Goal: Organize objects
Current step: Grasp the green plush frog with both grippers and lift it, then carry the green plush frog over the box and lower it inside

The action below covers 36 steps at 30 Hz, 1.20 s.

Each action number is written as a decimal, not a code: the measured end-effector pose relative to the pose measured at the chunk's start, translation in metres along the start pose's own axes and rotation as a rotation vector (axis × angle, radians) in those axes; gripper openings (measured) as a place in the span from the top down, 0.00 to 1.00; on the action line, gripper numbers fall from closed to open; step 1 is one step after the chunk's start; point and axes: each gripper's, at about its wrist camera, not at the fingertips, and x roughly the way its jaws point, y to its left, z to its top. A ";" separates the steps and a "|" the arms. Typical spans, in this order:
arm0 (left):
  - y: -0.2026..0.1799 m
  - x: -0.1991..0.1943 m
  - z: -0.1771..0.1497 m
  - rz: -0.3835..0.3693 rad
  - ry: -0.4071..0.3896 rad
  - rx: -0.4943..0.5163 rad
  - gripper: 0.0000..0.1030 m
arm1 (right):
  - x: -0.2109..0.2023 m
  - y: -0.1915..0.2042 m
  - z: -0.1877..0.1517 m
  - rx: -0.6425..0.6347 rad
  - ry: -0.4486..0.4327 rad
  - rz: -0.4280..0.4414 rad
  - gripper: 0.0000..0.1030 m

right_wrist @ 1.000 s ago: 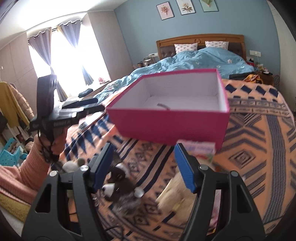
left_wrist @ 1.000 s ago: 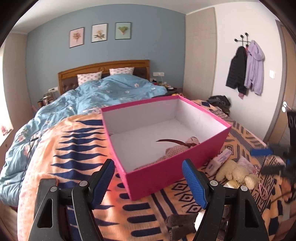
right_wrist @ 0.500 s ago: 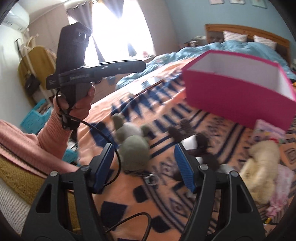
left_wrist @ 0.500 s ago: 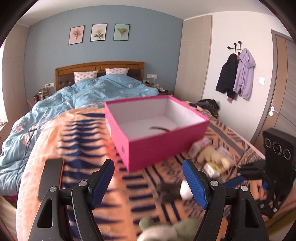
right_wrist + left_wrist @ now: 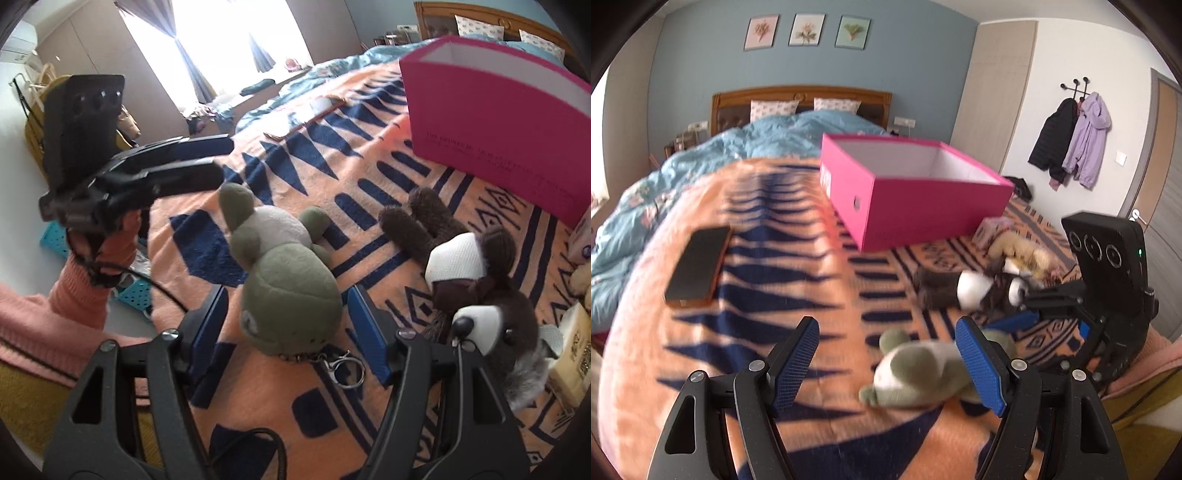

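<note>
Green plush toy lay between the right gripper's spread jaws; left gripper hovered open, empty.

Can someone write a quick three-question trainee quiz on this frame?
1. True or false: the right gripper is shut on the green plush toy.
2. Which lies nearest the pink box: A) phone B) brown plush dog C) green plush toy?
3. What metal part hangs from the green toy?

Key: 1 false, jaws open around it; 2 B; 3 a keyring clasp.
</note>
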 end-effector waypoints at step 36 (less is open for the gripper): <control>-0.049 0.051 0.064 -0.201 -0.036 0.112 0.49 | -0.114 -0.032 0.067 -0.039 -0.282 -0.070 0.48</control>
